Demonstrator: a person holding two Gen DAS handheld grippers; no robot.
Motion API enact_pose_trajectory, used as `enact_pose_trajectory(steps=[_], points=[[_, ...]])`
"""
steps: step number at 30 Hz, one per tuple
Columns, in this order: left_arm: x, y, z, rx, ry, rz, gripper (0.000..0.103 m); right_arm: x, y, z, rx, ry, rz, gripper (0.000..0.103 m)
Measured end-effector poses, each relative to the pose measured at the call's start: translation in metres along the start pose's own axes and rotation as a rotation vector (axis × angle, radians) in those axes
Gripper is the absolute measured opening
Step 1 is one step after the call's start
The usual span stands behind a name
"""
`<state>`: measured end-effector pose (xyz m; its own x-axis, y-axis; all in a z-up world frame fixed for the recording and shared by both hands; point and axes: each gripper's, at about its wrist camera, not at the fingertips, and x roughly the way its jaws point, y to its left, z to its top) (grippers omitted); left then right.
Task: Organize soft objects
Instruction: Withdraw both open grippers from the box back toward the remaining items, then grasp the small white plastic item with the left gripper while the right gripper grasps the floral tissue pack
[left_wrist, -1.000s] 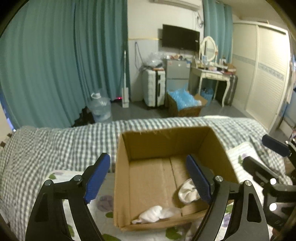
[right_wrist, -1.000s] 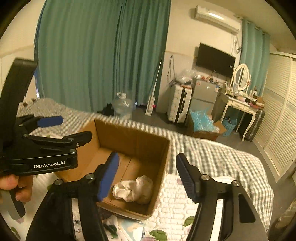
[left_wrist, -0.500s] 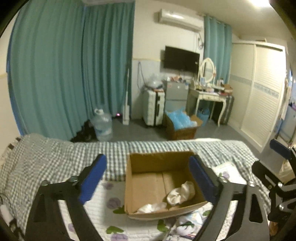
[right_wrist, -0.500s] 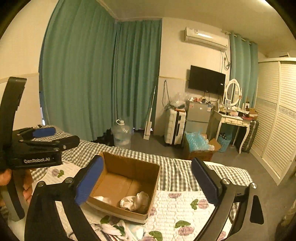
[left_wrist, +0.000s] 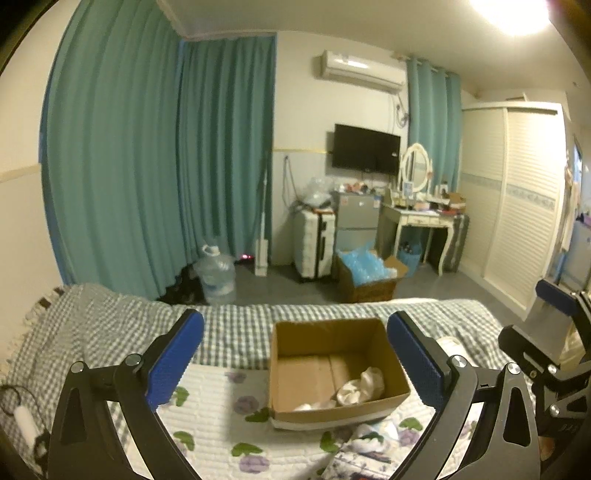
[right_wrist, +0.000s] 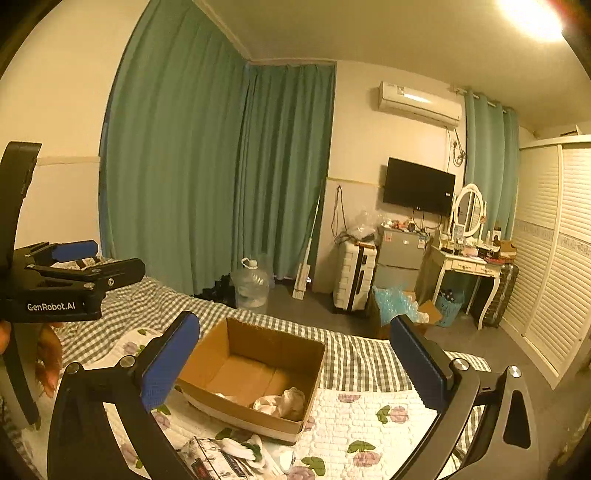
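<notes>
We have two white socks (left_wrist: 360, 384) lying in the cardboard box (left_wrist: 332, 369) on the bed, our left gripper (left_wrist: 295, 362) spread empty, our right gripper (right_wrist: 295, 363) opening empty, while more soft items (right_wrist: 240, 448) wait in front of the box

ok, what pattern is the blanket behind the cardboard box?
Grey-and-white gingham check on the blanket; clearest in the left wrist view.

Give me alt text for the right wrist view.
An open, empty right claw frames a cardboard box on a bed, pale socks inside. The left claw shows at the left edge.
</notes>
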<state>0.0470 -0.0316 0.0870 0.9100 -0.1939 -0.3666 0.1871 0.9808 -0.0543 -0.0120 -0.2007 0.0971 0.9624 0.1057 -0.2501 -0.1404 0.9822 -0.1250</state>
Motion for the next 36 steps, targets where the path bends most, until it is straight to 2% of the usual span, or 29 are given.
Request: enact_pose_trajectory(steps=[7, 12, 16, 19, 21, 29, 36], points=[[-0.008, 0.005, -0.012, -0.01, -0.026, 0.003, 0.101, -0.014, 0.0, -0.004, 0.011, -0.009, 0.013, 0.103], [-0.01, 0.009, -0.032, -0.025, -0.03, 0.024, 0.101, -0.017, 0.002, -0.015, 0.007, 0.01, 0.015, 0.103], [-0.005, 0.01, -0.059, -0.01, 0.027, 0.038, 0.101, -0.017, 0.007, -0.029, -0.01, 0.037, 0.014, 0.103], [0.007, 0.009, -0.082, 0.05, 0.085, 0.103, 0.101, -0.015, 0.01, -0.039, -0.018, 0.054, 0.015, 0.103], [0.014, 0.009, -0.094, 0.065, 0.113, 0.108, 0.101, -0.013, 0.011, -0.048, -0.021, 0.07, 0.019, 0.103], [0.027, 0.004, -0.154, 0.128, 0.254, 0.065, 0.101, 0.005, 0.021, -0.086, -0.036, 0.155, 0.048, 0.103], [0.031, 0.0, -0.189, 0.183, 0.345, 0.045, 0.1, 0.021, 0.026, -0.119, -0.018, 0.236, 0.076, 0.103]])
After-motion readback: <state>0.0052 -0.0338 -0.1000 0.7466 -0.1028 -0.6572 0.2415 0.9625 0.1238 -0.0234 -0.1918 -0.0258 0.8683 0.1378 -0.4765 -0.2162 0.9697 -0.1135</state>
